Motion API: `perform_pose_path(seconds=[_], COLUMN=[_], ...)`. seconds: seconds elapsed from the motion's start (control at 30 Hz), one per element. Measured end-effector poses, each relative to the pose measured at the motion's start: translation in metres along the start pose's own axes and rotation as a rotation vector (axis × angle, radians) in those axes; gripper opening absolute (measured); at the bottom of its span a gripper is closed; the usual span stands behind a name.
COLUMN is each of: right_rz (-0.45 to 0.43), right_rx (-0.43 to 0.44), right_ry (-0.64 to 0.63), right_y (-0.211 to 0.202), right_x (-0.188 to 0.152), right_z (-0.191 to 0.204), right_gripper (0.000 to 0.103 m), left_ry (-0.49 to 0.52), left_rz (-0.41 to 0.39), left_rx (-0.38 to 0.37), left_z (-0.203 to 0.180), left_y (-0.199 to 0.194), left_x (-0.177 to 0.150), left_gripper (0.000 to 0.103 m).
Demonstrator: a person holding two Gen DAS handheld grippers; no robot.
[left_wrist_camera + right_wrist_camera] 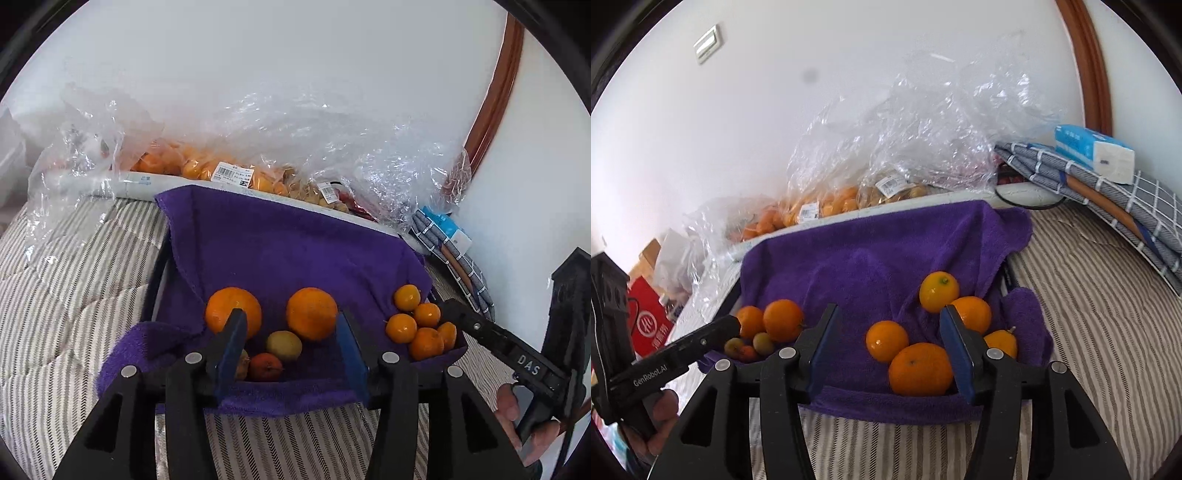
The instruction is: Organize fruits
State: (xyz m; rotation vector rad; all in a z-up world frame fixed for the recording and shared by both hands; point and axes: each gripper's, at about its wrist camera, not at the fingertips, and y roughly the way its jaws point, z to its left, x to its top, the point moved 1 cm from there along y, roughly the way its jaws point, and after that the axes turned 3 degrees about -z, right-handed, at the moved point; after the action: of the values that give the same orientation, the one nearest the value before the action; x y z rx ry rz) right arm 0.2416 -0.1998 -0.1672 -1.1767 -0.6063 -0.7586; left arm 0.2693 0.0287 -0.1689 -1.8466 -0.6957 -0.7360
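Both claws spread, empty: left gripper [290, 334], right gripper [890, 332] over purple terry towel [280, 243]. Round orange citrus fruits [920, 368] likely firm, smooth, roll-prone; grip across widest middle.

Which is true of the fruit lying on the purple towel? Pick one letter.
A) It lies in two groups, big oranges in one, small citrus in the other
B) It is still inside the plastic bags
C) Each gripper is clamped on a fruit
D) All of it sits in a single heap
A: on the purple towel, two big oranges sit left of a separate cluster of small citrus, while the left gripper and the right gripper are both open and empty.
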Motion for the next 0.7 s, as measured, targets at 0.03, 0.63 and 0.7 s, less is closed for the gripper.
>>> perform_pose_path(seconds=[0.03,0.63,0.7], right_rz=[-0.01,-0.079,-0.077], right_rx=[-0.004,-0.165,-0.169], right_ry=[0.002,-0.081,-0.082], right_y=[-0.01,-0.193,-0.206], right_x=[0.001,-0.018,-0.021], right_z=[0.002,0.043,0.046], right_gripper=[0.055,0.086,0.094], left_ry=[-0.001,0.071,0.081], left_rz=[-0.002,-0.051,-0.06], left_rx=[0.007,0.115,0.143], left_z=[-0.001,-0.058,-0.062], left_y=[-0.005,-0.154,-0.168], left_x=[0.002,-0.02,-0.025], left_gripper=[0.049,0.068,0.075])
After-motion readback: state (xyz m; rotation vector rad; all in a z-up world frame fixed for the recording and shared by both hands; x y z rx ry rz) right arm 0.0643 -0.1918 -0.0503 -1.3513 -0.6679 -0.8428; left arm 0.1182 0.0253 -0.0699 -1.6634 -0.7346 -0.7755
